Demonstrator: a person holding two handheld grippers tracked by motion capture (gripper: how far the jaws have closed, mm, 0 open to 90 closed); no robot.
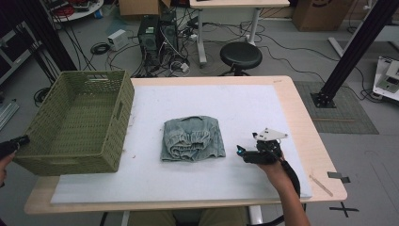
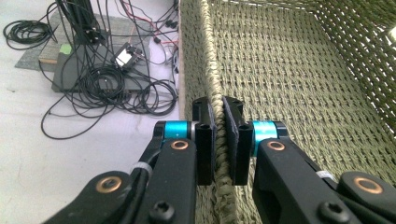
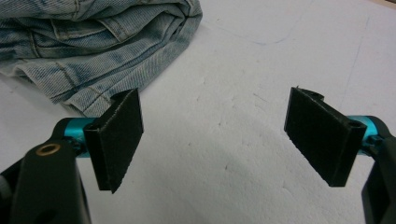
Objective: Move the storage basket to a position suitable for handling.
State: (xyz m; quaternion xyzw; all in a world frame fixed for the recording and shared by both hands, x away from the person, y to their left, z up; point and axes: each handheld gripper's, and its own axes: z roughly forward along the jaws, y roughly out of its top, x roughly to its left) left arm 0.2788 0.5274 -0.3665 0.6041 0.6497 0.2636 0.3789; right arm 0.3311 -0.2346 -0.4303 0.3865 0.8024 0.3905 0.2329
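My left claw (image 2: 218,140) is clamped tight, its pads pinching in from both sides. My right claw (image 3: 215,135) hangs low with jaws spread wide.

No readable text, label, brand or number on anything in view
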